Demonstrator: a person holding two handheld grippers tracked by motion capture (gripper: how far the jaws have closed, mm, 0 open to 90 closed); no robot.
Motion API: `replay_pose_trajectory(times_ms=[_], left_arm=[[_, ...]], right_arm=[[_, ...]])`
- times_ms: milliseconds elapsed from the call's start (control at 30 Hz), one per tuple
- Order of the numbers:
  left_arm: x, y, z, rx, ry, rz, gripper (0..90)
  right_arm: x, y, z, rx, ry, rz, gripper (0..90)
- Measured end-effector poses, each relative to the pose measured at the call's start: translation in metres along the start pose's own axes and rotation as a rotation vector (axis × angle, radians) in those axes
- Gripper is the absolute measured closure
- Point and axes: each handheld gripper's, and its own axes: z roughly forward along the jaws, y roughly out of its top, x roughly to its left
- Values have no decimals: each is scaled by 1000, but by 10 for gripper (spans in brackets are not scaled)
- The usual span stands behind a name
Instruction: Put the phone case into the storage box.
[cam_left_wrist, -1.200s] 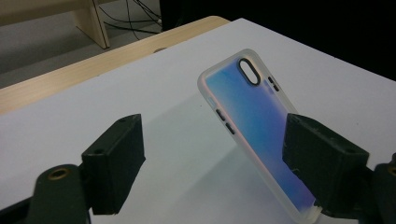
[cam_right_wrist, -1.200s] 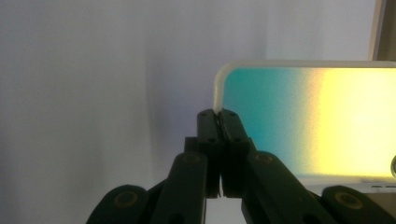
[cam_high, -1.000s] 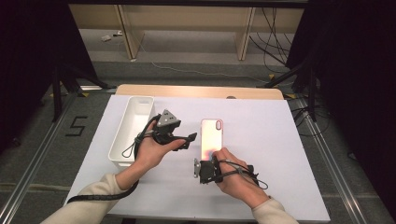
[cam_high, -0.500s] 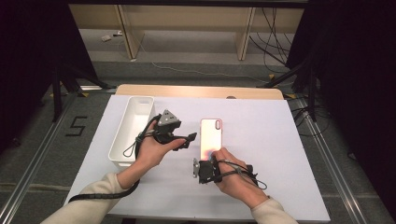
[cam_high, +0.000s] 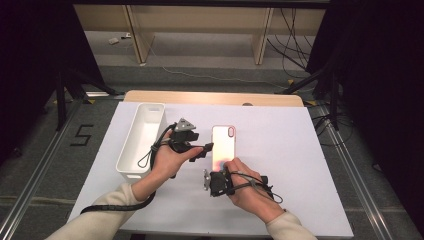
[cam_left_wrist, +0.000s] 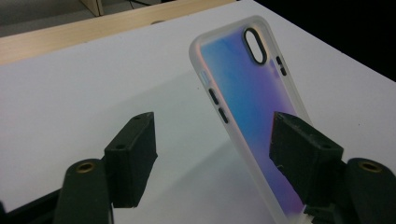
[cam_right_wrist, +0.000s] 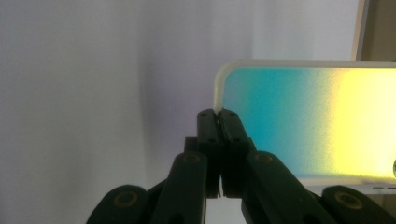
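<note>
- White sheeting covers my bench (cam_high: 300, 150); grey floor and wooden shelving lie beyond, dark curtains at both sides.
- Left on the bench stands a white bin (cam_high: 141, 140).
- My phone case (cam_high: 224, 146), iridescent with a frosted rim, lies mid-bench, its near end raised.
- My right tool (cam_high: 219, 176) is clamped on its near edge.
- My left tool (cam_high: 205, 149) has just been closing, pads astride the case's left edge, not pressing.

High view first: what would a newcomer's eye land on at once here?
The iridescent phone case at mid-table, pink-blue and glossy on the white table. The right tongs are shut on its near edge, while the left tongs, which have just been closing, straddle its left side without gripping. A white bin sits at the left.
</note>
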Motion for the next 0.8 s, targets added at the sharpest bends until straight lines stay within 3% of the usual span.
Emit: replay_pose_trajectory(times_ms=[100,133,500,567,800], left_arm=[[0,-1,2,7,0,-6,369],[0,-1,2,7,0,-6,379],[0,-1,7,26,-7,-54,457],[-1,-1,8,8,-4,-80,487],[0,-1,8,21,-21,-89,546]], right_arm=[[1,0,0,4,-4,5,893],[3,0,0,13,3,33,893],[3,3,0,3,-13,18,893],[3,4,-1,4,-16,22,893],[5,5,-1,25,-8,33,893]])
